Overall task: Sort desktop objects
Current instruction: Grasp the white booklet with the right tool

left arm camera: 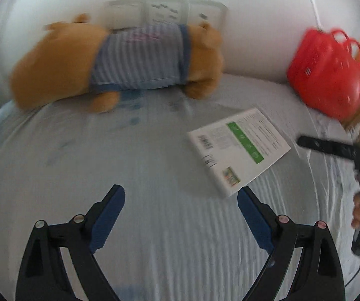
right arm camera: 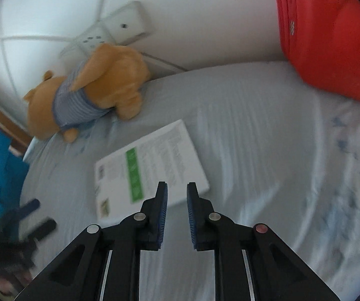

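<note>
**Both grippers tilted down over the white box on the bed sheet**

The white box [left arm camera: 239,148] lies flat on the pale blue sheet [left arm camera: 155,225], printed side up, with a green band across its middle. Its long axis runs diagonally in both views; in the left wrist view one corner points toward the camera and the barcode end faces left.

The left gripper [left arm camera: 181,197] angles steeply down at the sheet just beside the box's near corner, its blue-padded fingers spread wide with nothing between them. The right gripper [right arm camera: 177,188] also tilts down, its tips over the box's near edge; its pads are drawn close together, parallel, pinching nothing.

Beyond the box, a tan plush bear [left arm camera: 119,62] in a striped blue shirt lies on its side against the white wall, with a clear plastic box [left arm camera: 165,10] behind it. A red basket [left arm camera: 326,72] sits to the right. Motion blur softens everything.
</note>
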`<action>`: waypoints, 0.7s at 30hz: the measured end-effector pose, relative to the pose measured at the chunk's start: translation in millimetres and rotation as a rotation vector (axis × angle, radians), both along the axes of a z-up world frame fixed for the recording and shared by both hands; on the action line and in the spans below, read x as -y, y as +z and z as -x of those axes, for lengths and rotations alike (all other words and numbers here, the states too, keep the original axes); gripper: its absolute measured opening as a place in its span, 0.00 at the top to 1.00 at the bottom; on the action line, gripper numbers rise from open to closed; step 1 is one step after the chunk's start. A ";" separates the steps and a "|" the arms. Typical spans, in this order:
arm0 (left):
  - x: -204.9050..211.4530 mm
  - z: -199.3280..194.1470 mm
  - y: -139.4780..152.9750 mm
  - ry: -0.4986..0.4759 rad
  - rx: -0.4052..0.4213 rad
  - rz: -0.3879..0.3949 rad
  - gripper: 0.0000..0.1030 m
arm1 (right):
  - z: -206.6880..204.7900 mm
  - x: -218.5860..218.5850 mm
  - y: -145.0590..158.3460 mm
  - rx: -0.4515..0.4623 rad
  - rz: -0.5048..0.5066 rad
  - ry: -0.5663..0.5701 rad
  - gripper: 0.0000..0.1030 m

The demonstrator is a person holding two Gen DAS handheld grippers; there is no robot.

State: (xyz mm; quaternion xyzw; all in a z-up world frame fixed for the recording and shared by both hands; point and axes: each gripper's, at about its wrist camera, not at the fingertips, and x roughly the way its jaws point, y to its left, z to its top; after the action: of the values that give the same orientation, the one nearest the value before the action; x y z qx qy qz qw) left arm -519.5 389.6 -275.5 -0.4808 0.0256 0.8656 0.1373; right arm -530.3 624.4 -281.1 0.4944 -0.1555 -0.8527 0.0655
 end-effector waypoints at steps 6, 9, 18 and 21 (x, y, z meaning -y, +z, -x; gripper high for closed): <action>-40.7 22.6 -38.7 -0.102 0.021 0.021 0.10 | 35.7 -11.7 -29.1 0.022 0.015 -0.003 0.84; -43.4 30.2 -44.4 -0.106 0.023 0.009 0.06 | 42.4 -12.5 -33.1 0.010 0.041 0.014 0.82; -37.6 33.6 -51.7 -0.111 0.000 -0.074 0.06 | 38.2 7.4 -40.5 0.015 0.069 0.088 0.60; -32.1 30.4 -51.3 -0.095 0.000 -0.075 0.11 | 27.9 20.5 -37.8 0.024 0.048 0.118 0.54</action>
State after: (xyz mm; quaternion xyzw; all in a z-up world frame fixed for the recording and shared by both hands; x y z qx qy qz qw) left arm -549.9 421.8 -326.8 -0.4735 0.0160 0.8586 0.1961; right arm -558.1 603.8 -318.9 0.5113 -0.1471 -0.8374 0.1255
